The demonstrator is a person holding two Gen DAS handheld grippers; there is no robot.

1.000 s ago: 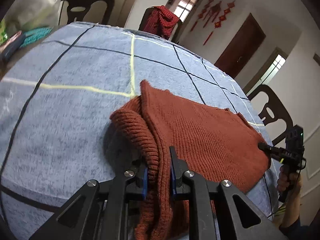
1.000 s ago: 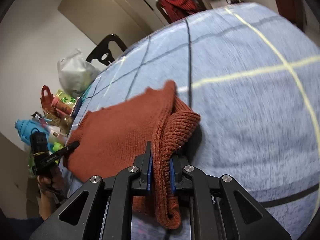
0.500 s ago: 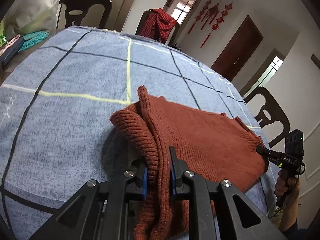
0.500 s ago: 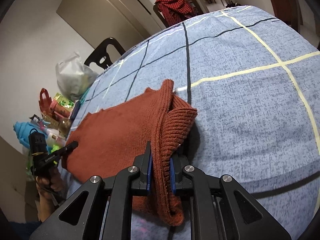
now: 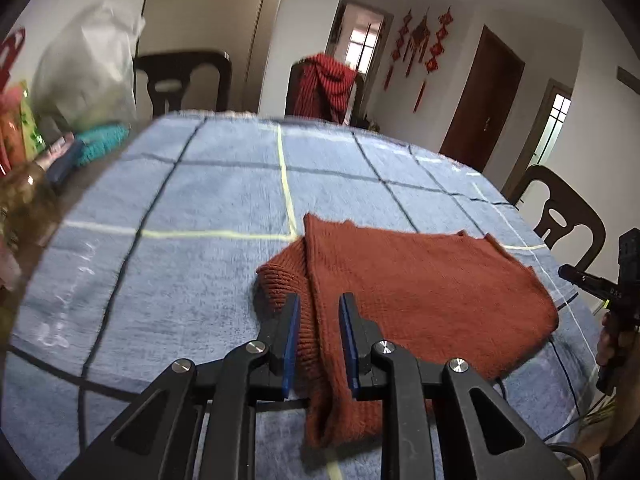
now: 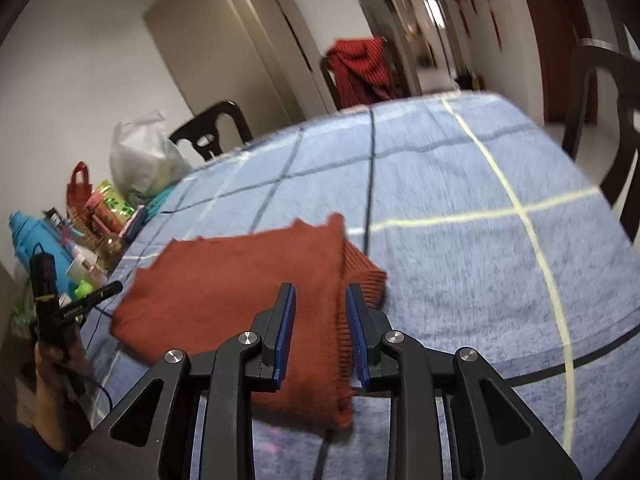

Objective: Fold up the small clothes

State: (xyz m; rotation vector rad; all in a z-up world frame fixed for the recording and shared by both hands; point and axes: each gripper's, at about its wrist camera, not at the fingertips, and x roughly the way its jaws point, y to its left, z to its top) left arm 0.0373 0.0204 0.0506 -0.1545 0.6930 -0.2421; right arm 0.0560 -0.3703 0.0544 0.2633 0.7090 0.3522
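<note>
Rust-red knitted sweater (image 5: 420,280) lies folded on the blue checked tablecloth (image 5: 200,240), near the edge closest to the person, with one ribbed part (image 5: 280,280) coming out at its left end. Left gripper (image 5: 319,320) has just been opening its jaws; they stand a little apart, the sweater's edge is between the blue pads, and the pads do not press it. Right gripper (image 6: 320,312) has also just been opening, its jaws are spread over the other end of the sweater with a gap on both sides. Bags and bottles (image 6: 92,220) stand at the far left of the table.
</note>
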